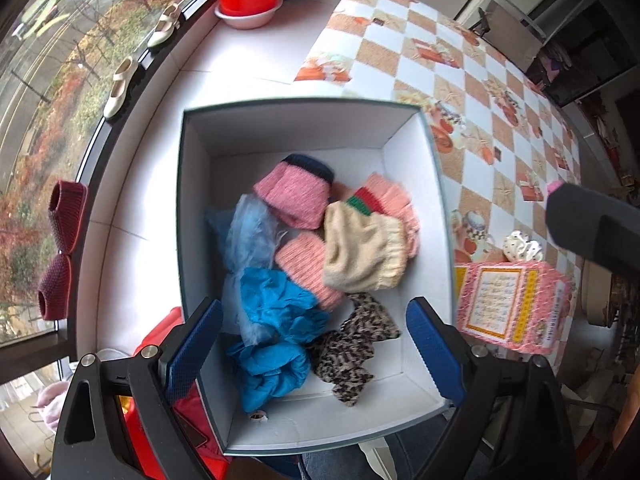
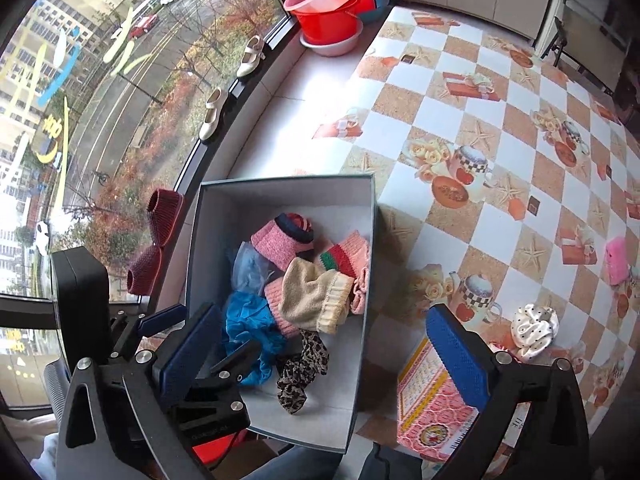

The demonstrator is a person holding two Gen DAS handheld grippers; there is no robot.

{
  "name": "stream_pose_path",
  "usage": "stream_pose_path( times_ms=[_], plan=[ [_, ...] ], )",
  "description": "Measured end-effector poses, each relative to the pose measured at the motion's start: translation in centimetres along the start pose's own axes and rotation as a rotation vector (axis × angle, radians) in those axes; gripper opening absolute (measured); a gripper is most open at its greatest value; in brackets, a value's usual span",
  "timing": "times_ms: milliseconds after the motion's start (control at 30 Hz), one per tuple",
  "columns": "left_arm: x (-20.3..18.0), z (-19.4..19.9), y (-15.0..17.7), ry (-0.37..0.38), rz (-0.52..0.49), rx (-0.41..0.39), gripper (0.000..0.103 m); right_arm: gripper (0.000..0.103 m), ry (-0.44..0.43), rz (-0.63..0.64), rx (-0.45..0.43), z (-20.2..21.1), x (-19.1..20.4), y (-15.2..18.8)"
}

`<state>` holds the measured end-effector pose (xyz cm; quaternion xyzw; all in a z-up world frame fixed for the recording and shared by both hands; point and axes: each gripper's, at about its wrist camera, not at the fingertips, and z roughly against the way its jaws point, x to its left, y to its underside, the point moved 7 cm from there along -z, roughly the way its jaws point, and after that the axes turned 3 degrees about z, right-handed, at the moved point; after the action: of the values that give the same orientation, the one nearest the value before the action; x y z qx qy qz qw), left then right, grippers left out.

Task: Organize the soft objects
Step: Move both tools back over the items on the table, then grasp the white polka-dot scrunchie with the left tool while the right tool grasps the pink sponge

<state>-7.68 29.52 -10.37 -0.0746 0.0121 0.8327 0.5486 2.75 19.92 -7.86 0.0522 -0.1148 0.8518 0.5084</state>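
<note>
A white open box stands at the table's near left. It holds pink knitted pieces, a cream knitted piece, a blue fabric piece, a pale blue gauzy piece and a leopard-print scrunchie. My left gripper is open and empty above the box's near part. My right gripper is open and empty, over the box's right wall. A white dotted scrunchie and a pink soft item lie on the table to the right.
A pink netted packet lies right of the box. The chequered tablecloth spreads to the right. Red and pink basins stand on the sill at the back. Shoes and dark red slippers sit along the window.
</note>
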Motion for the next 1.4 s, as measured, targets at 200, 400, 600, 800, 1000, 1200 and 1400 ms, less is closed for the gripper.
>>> stream_pose_path(
  times_ms=[200,400,600,800,1000,1200,1400],
  plan=[
    [-2.7,0.9,-0.9,0.007,-0.049,-0.009,0.094,0.103,-0.029,-0.084,-0.049,2.8,-3.1,0.3],
    [-6.5,1.0,-1.4,0.033,-0.107,0.015,0.094,0.103,-0.034,-0.214,-0.102,5.8,-9.2,1.8],
    [-11.6,0.6,-1.9,0.033,-0.198,0.047,0.095,0.103,0.002,-0.397,-0.116,6.8,-17.6,5.0],
    [-17.4,-0.7,-2.0,0.033,-0.289,0.088,0.095,0.103,0.016,-0.597,-0.08,5.6,-24.8,10.3],
    [-24.6,-2.7,-1.8,0.037,-0.363,0.138,0.095,0.103,0.023,-0.719,-0.049,4.5,-30.1,14.1],
    [-30.6,-5.7,-1.4,0.035,-0.36,0.185,0.095,0.103,0.057,-0.805,-0.052,5.0,-35.9,15.9],
    [-33.2,-10.5,-1.2,-0.034,-0.28,0.232,0.095,0.103,0.068,-0.836,-0.062,5.1,-40.9,15.0]
  ],
)
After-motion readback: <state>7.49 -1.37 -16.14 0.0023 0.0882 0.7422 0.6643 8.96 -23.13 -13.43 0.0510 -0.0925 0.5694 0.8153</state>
